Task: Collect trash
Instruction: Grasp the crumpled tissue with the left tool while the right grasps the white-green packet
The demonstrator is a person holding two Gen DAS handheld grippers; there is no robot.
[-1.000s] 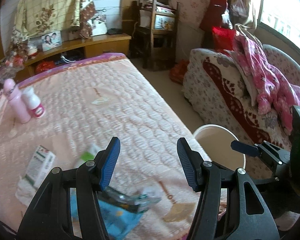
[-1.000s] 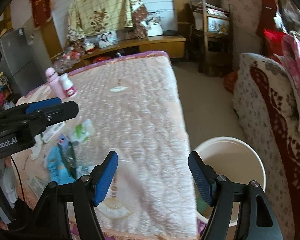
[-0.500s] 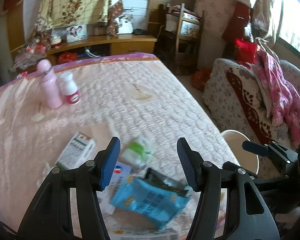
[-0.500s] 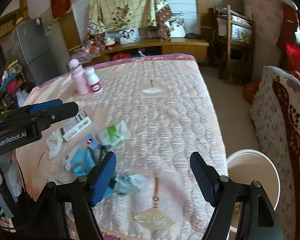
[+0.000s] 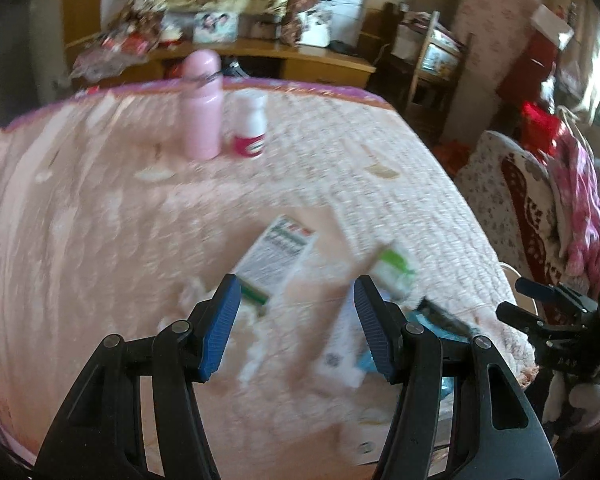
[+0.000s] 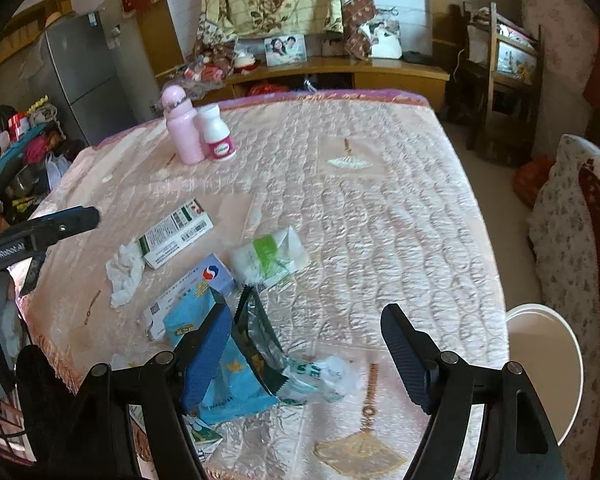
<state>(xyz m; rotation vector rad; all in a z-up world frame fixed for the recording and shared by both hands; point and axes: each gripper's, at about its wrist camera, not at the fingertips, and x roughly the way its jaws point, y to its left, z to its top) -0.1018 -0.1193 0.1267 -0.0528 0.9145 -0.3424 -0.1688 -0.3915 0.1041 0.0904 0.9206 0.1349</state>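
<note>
Litter lies near the front edge of the pink quilted bed (image 6: 380,208): a white-green box (image 6: 176,232), a crumpled tissue (image 6: 126,276), a green-white wrapper (image 6: 270,258), a blue-white box (image 6: 192,292), a blue packet (image 6: 220,364), a dark foil wrapper (image 6: 256,340) and a crumpled clear wrapper (image 6: 320,376). My right gripper (image 6: 306,320) hangs open above the foil and clear wrappers, holding nothing. My left gripper (image 5: 296,292) is open and empty over the blurred white-green box (image 5: 276,256) and the blue-white box (image 5: 340,344).
A white bucket (image 6: 548,360) stands on the floor off the bed's right front corner. A pink bottle (image 6: 182,128) and a white bottle (image 6: 216,132) stand upright at the far left of the bed. A patterned sofa (image 6: 572,240) runs along the right.
Both views have swung left across the bed, from the bucket side to the litter. The bucket has left the left wrist view, and the boxes now lie between the left fingers.
</note>
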